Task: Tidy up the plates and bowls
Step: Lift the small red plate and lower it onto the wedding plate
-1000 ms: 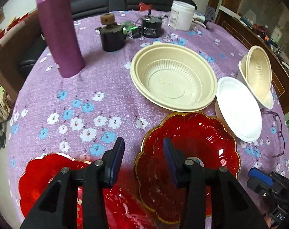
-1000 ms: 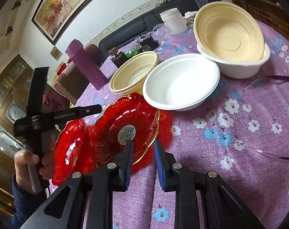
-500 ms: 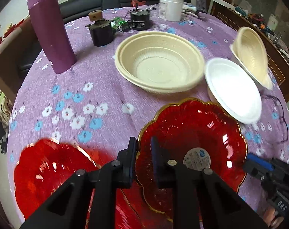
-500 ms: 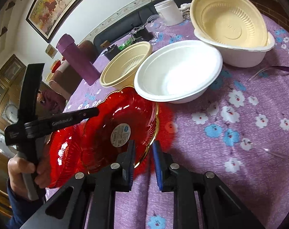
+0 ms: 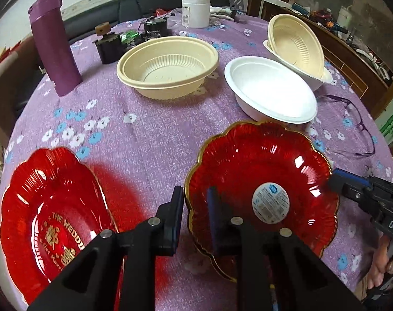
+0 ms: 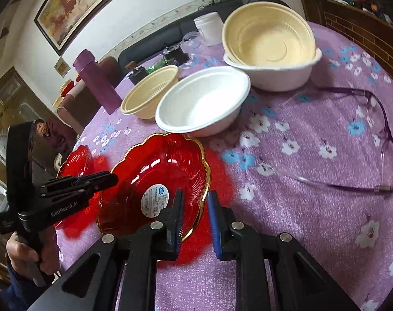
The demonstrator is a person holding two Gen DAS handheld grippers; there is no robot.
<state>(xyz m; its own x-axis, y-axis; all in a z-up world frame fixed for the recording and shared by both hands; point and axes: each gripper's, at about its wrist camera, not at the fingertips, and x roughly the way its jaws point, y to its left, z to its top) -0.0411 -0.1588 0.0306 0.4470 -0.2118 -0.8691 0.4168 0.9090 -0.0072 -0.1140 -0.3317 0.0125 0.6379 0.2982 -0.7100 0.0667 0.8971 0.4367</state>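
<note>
A gold-rimmed red plate (image 5: 261, 181) with a round sticker is held tilted off the purple cloth. My left gripper (image 5: 195, 207) is shut on its left rim. My right gripper (image 6: 195, 207) is shut on its near right rim; it also shows in the left wrist view (image 5: 346, 181). The same plate fills the middle of the right wrist view (image 6: 157, 176). A second red plate (image 5: 51, 207) with gold lettering lies flat at the left. Beyond stand a cream bowl (image 5: 168, 64), a white bowl (image 5: 271, 90), and a cream bowl nested tilted in a white one (image 5: 297, 44).
A tall purple flask (image 5: 54, 44) stands at the back left. A dark jar (image 5: 109, 46), a small black device (image 5: 155, 28) and a white tub (image 5: 195, 10) stand at the back. Purple glasses (image 6: 372, 140) lie at the right.
The left gripper closed on the gold-rimmed plate's left rim. Both grippers lifted and tilted that plate, and the views drew back from the table.
</note>
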